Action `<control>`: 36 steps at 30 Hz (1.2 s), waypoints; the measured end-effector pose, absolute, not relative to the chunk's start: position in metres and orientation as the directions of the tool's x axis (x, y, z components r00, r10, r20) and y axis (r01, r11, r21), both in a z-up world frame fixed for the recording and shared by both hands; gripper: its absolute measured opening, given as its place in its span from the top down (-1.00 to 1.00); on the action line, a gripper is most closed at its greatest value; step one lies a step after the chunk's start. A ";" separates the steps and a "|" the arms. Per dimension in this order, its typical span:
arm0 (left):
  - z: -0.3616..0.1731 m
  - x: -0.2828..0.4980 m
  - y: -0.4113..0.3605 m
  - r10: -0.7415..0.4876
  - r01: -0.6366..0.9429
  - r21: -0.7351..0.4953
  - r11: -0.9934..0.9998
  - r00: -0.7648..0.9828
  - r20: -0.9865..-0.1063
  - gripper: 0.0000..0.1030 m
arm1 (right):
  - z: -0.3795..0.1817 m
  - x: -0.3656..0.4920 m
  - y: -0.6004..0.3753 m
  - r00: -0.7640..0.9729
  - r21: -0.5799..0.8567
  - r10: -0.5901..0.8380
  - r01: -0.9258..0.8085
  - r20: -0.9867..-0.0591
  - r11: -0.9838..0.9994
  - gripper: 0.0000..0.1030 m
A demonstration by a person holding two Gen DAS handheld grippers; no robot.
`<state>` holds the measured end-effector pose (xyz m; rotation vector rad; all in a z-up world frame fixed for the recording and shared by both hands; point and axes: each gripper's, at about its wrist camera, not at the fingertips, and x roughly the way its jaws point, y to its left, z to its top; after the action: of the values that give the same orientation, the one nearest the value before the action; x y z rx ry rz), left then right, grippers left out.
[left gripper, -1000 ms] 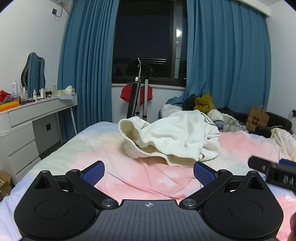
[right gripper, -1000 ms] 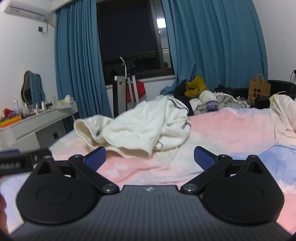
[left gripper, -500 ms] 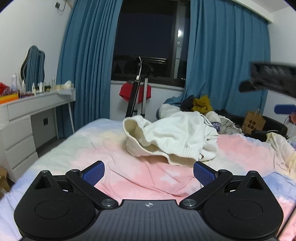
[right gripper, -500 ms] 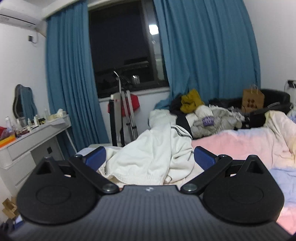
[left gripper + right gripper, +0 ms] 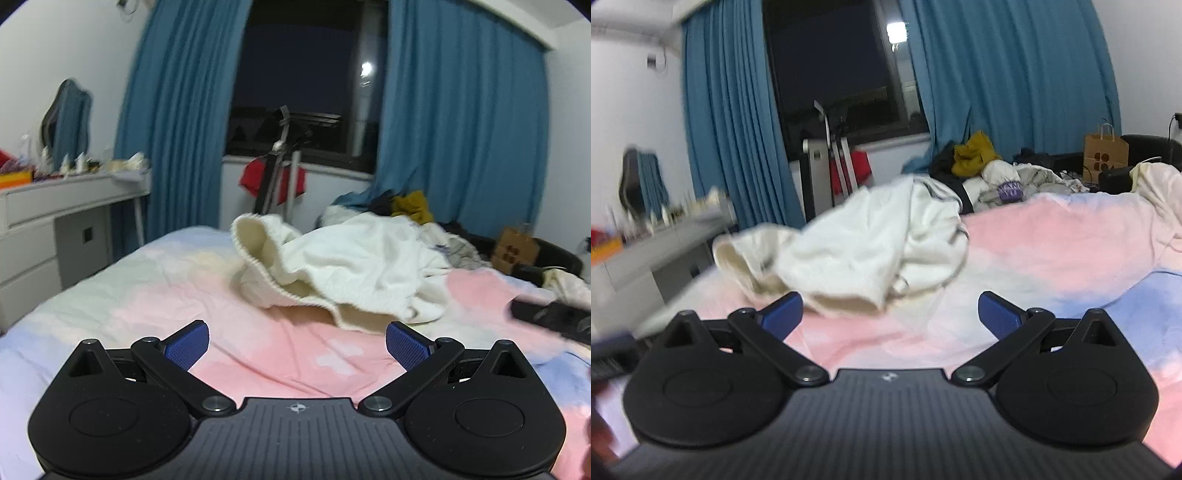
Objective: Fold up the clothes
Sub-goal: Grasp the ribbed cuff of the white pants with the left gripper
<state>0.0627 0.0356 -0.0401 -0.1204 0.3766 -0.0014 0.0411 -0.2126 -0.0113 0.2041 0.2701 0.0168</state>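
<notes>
Both held low over the bed [image 5: 155, 295], blue pads spread wide, nothing between them: left tool [image 5: 297, 343] and right tool [image 5: 890, 317] alike gaping and empty. Ahead of the left tool and a little to its right, a cream garment [image 5: 354, 266] heaped on the pink-and-blue bedcover, crumpled, ribbed hem curled up and open toward the tool's left. Ahead of the right tool and a little to its left, the same cream garment [image 5: 864, 251], just beyond the left pad, not touched by it. Probably aimed so, side by side and level, to bracket the heap from two ends, wide opening suiting thick bunched cloth. Dark blurred shape at the far right of the left tool's view, likely the right tool [image 5: 550, 317]. Further clothes [image 5: 997, 173] piled well beyond the garment, by the curtain. Not folded as lying now; no flat edges showing.
</notes>
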 end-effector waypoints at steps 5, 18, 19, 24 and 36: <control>-0.049 0.120 0.044 0.003 -0.097 -0.159 0.982 0.864 -0.503 -0.99 | -0.022 0.045 -0.220 0.964 0.168 0.033 0.013 -0.265 0.986 -1.00; -0.064 0.271 0.080 -0.020 -0.248 -0.458 0.854 0.863 -0.505 -0.99 | -0.059 0.066 -0.283 0.922 0.494 0.106 0.100 -0.372 0.864 -1.00; -0.066 0.282 0.085 -0.005 -0.266 -0.463 0.845 0.863 -0.505 -0.99 | -0.061 0.067 -0.282 0.919 0.497 0.116 0.094 -0.376 0.863 -1.00; -0.075 0.330 0.105 0.004 -0.308 -0.508 0.805 0.857 -0.515 -0.89 | -0.071 0.079 -0.272 0.905 0.487 0.158 0.061 -0.396 0.871 -1.00; -0.060 0.326 0.095 -0.058 -0.225 -0.565 0.794 0.897 -0.438 0.70 | -0.085 0.094 -0.259 0.919 0.453 0.158 0.025 -0.362 0.891 -1.00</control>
<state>0.3260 0.0950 -0.0599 -0.6535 0.4571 0.0935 0.0943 -0.2588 -0.0852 0.4685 0.4033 0.0713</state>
